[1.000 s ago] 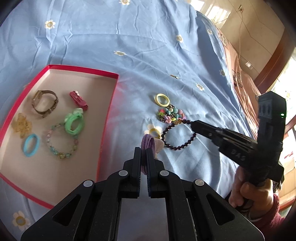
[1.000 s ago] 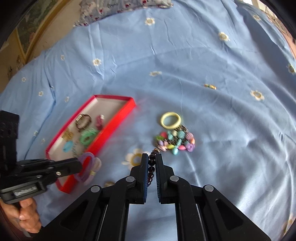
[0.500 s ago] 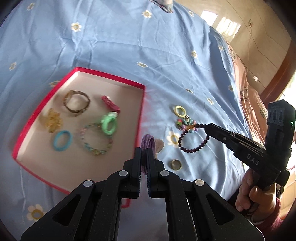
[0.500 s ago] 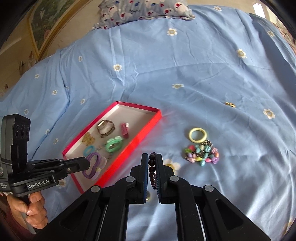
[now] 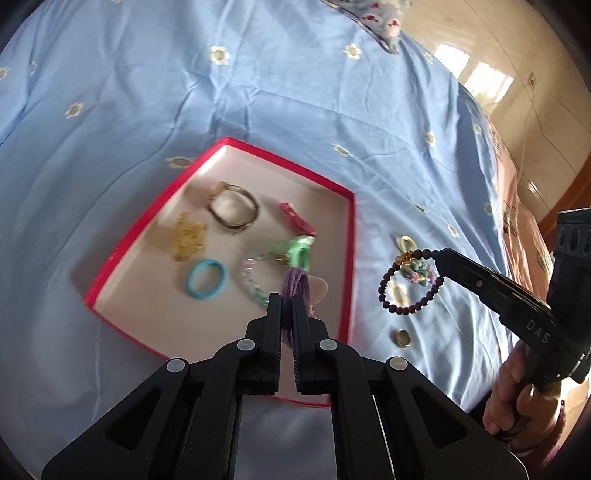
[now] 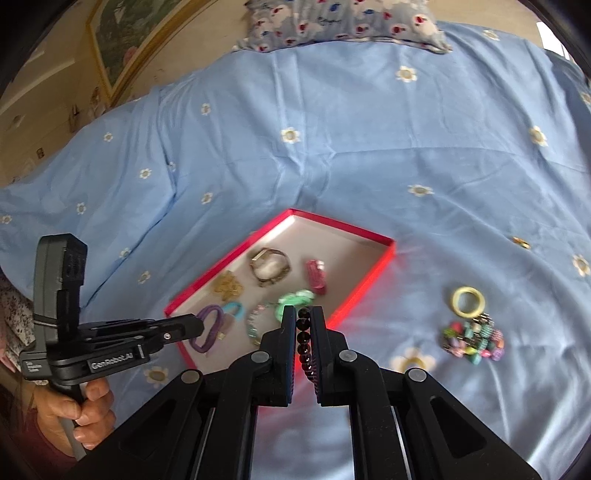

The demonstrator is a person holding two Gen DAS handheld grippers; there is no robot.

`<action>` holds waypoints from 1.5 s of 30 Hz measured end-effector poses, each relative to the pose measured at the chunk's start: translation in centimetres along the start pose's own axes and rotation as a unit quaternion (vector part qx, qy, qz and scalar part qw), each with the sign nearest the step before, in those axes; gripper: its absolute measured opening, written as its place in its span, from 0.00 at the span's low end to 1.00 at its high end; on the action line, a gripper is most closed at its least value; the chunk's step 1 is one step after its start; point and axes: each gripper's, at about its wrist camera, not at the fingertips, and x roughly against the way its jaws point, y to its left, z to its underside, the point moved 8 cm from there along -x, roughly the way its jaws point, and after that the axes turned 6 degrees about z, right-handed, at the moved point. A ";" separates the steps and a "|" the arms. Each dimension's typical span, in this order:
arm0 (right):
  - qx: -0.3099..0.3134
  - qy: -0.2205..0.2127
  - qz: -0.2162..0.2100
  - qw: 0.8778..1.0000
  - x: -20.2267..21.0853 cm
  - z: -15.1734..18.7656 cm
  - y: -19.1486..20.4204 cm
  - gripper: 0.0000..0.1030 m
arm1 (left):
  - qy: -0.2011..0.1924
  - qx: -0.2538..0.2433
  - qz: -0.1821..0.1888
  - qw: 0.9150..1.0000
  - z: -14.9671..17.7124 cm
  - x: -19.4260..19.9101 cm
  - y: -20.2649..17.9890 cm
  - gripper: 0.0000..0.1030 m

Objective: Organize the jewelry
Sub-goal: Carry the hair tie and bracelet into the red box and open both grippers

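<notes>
Left claw (image 5: 287, 302) clamped on a purple hair tie (image 5: 295, 282), held in the air above the near right part of the red tray (image 5: 347, 258); from the right wrist view the same tie (image 6: 210, 328) hangs over the tray's near left corner. Right claw (image 6: 303, 319) clamped on a dark beaded bracelet (image 5: 410, 280), which dangles as a loop off the bed, just right of the tray's right wall. Tray sits on the blue flowered bedsheet (image 6: 369, 147), toward the middle of the bed. Inside it: a metal watch (image 5: 233, 210), a gold flower piece (image 5: 188, 236), a blue ring band (image 5: 205, 282), a green hair tie (image 5: 299, 249), a pale beaded bracelet (image 5: 251, 282), a red clip (image 5: 295, 218). On the sheet right of the tray: a yellow ring band (image 6: 468, 301), touching a cluster of mixed coloured beads (image 6: 474, 341); a small gold ring (image 5: 402, 336) nearer the bed's front edge. Pillow (image 6: 343, 22) at the far edge.
</notes>
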 end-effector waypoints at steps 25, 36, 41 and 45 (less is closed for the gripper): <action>0.036 0.089 -0.043 0.994 -9.0 3.7 6.0 0.07 | 0.026 0.040 -0.059 0.997 0.3 -2.0 8.3 0.04; 0.041 0.113 -0.002 0.993 -11.2 4.6 3.6 0.07 | 0.042 0.039 -0.085 0.995 0.4 -3.2 9.4 0.05; 0.042 0.117 -0.003 0.992 -11.4 4.7 3.5 0.08 | 0.043 0.041 -0.088 0.994 0.4 -3.3 9.6 0.07; 0.037 0.119 -0.007 0.992 -11.3 4.8 3.4 0.12 | 0.042 0.042 -0.091 0.994 0.3 -3.2 9.5 0.15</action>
